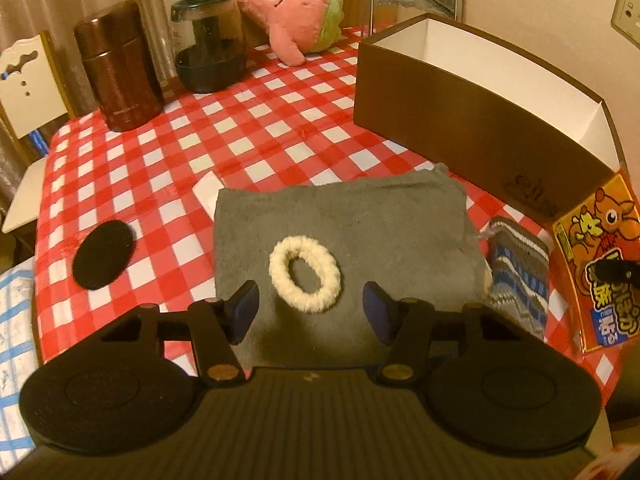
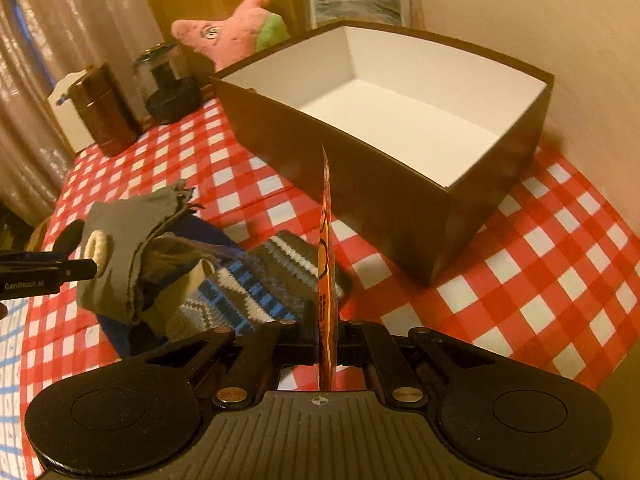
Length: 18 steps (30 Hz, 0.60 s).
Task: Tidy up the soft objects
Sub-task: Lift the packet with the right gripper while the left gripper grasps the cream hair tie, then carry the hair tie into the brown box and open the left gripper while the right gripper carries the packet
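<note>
A cream scrunchie [image 1: 305, 274] lies on a folded grey towel [image 1: 340, 224] on the red checked tablecloth. My left gripper [image 1: 310, 312] hovers just short of it, open, its blue pads on either side of the scrunchie's near edge without touching it. My right gripper [image 2: 328, 336] is shut on a flat orange cartoon packet [image 2: 326, 248], held edge-on in front of the brown box [image 2: 380, 208]. The left wrist view shows the same packet [image 1: 596, 264] at the right edge. A striped knitted pouch [image 1: 516, 276] lies between towel and packet.
The brown box [image 1: 480, 120] is white inside and holds nothing. A pink plush [image 1: 288, 8], a dark jar [image 1: 208, 40] and a brown flask [image 1: 116, 68] stand at the far side. A black oval pad [image 1: 103, 254] lies left of the towel.
</note>
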{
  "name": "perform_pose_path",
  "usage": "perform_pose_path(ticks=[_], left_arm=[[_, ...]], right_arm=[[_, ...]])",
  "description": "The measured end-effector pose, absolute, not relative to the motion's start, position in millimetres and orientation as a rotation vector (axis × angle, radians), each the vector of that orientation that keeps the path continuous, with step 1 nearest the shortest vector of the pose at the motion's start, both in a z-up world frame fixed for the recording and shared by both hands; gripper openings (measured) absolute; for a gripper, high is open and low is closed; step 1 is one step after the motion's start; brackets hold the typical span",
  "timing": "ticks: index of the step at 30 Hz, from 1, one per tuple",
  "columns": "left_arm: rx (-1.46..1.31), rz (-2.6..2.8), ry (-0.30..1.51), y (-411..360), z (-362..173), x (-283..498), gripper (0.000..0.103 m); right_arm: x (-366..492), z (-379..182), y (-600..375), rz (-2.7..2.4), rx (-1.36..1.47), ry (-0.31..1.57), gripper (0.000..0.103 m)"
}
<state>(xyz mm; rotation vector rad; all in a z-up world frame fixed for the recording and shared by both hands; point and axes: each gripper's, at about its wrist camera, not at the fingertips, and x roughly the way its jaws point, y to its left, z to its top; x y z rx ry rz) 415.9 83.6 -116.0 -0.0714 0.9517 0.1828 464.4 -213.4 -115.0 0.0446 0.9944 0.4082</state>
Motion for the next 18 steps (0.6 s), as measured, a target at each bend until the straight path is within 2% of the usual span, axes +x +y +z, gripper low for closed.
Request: perform_pose_path(ticks=[5, 9, 14, 16, 18], left_arm=[[-0.064, 0.147, 0.984, 94.0, -129.2, 430.1, 0.054], [-0.079, 0.092, 0.990, 102.0, -134.7, 435.4, 0.048], [-0.083, 0.046, 0.986, 103.5, -134.5, 437.4, 0.025], [-0.073, 0.035, 0.987, 102.0, -133.9, 437.0, 0.019], [-0.059, 0.031, 0.987, 100.1, -132.7, 436.6, 0.018]], right_arm=[[461.4, -112.1, -215.1, 0.346, 0.073, 0.995, 0.003], [456.6, -108.2, -216.6, 0.292, 0.099, 0.995, 0.003], [450.4, -105.7, -217.8, 0.242, 0.117, 0.994, 0.003], [448.8, -104.8, -217.3, 0.231, 0.117, 0.994, 0.003], [447.4, -102.8, -217.5, 0.227, 0.115, 0.990, 0.003]])
